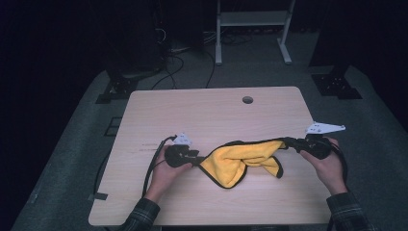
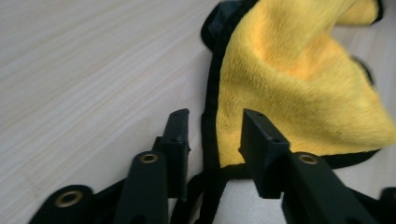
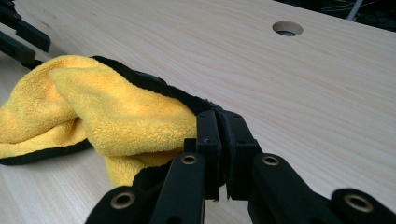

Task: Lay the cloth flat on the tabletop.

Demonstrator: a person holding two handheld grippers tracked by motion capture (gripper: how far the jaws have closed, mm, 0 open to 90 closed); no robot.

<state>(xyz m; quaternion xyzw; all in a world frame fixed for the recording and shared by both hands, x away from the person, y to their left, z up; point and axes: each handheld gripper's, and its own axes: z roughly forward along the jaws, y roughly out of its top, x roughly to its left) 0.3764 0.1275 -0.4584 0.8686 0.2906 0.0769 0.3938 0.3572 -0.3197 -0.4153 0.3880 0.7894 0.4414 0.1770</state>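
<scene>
Right hand-held gripper clamped on yellow cloth, left hand-held gripper parted.

The yellow cloth runs off the left gripper view's top and right edges, its far folds blurred; in the right gripper view the pinched corner is hidden between the jaws; the person's sleeves are probably plaid, cut off below.

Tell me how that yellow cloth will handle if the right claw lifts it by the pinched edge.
Likely floppy: the cloth sags in soft folds between the right claw, shut on its black hem, and the open left claw. Probably light, since a thin pinch holds one edge up. The plush pile should grip rather than slip, though the rest would drag across the table.
</scene>
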